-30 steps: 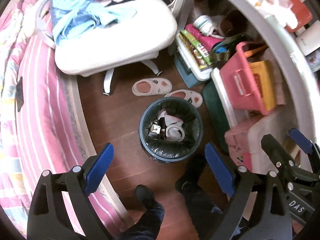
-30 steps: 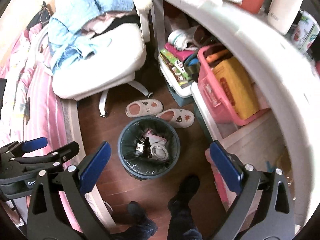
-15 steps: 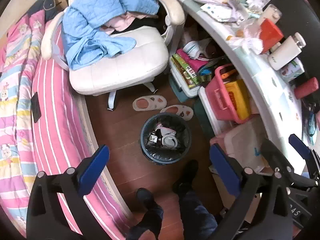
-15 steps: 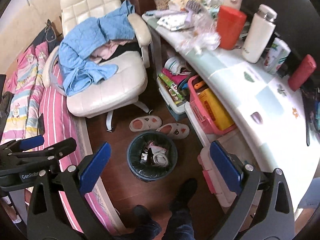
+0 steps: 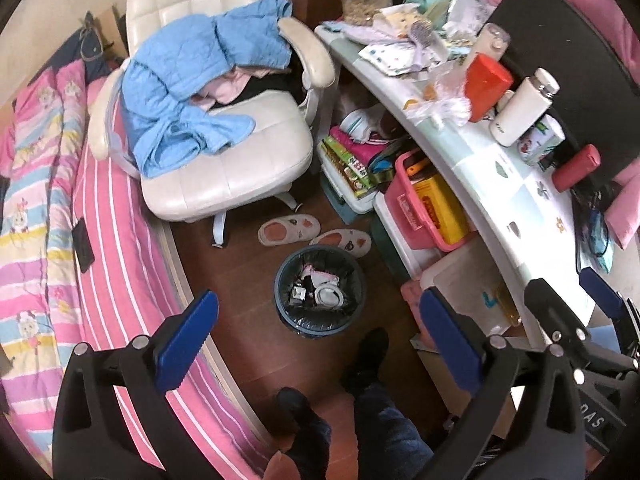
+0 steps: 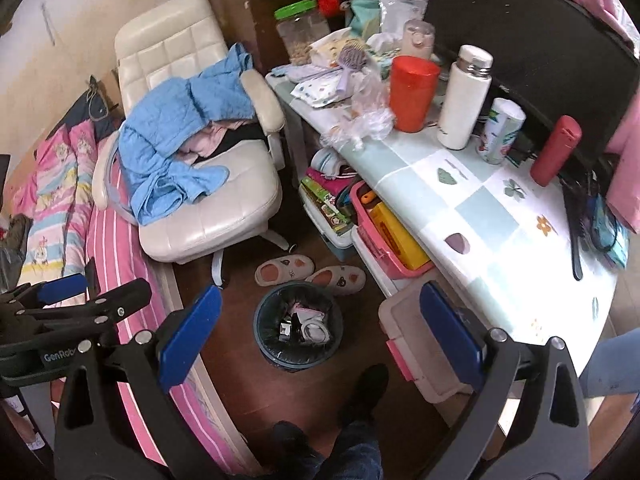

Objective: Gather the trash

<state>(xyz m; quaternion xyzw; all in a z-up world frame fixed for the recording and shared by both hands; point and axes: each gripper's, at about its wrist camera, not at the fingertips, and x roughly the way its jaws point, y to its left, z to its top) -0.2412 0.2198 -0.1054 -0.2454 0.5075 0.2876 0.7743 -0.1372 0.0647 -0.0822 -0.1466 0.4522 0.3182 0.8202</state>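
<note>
- A cramped bedroom: dark wooden floor [image 6: 240, 360] running down the middle of the frame, a pink striped bed [image 5: 52, 240] filling the left side and a curved tabletop [image 6: 492, 216] sweeping down the right.
- A white office chair [image 6: 208, 200] in the upper centre, draped with a blue quilted robe [image 6: 176, 128].
- Under the tabletop at centre right, a pink storage basket [image 6: 380, 240] and stacked boxes; two slippers [image 6: 312, 272] lie on the floor just above the bin.
- The trash bin [image 6: 298, 328], lined in black plastic and partly filled with wrappers and a roll of tape, stands on the floor at lower centre, close to the person's feet.
- On the tabletop at upper centre, crumpled clear plastic wrap [image 6: 364, 120] lies touching an orange cup [image 6: 412, 92], near a white bottle [image 6: 464, 100]; it looks the likeliest trash left to collect.
- The left tool [image 5: 316, 340] and right tool [image 6: 316, 328] each hang above the floor with blue pads spread wide and nothing between them.
- Risk, as a judgement: reaching for the wrap among crowded upright containers could knock over the cup or bottle, and the thin, slippery plastic may slide from the pads or snag neighbouring papers on the way to the bin.
</note>
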